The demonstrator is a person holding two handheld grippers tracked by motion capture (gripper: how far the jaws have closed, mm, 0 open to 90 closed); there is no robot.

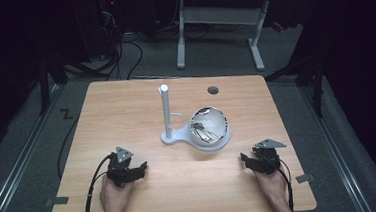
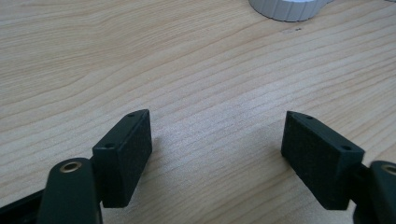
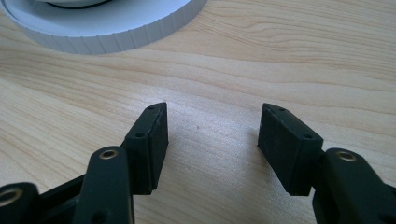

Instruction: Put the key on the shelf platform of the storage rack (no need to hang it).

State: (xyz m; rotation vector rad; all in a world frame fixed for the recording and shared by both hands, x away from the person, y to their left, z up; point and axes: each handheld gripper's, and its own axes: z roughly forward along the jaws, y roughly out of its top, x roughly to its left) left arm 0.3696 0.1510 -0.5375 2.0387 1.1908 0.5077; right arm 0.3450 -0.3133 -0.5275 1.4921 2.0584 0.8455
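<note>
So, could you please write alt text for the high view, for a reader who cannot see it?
A person's two hands rest black two-jaw grippers, the left gripper and the right gripper, jaws open, on a light wooden table. Between and beyond them stands a white stand with an upright post, and a shiny metal bowl sits on its round base.

no readable text, labels, brands or numbers on any surface, table, stand or grippers

On the worktop (image 1: 126,110) a stand (image 1: 167,115) rises near the centre, with a bowl (image 1: 210,129) touching its base at 3 o'clock. The left gripper (image 1: 141,170) rests at 7 o'clock from the bowl, the right gripper (image 1: 243,160) at 5 o'clock, well apart.
</note>
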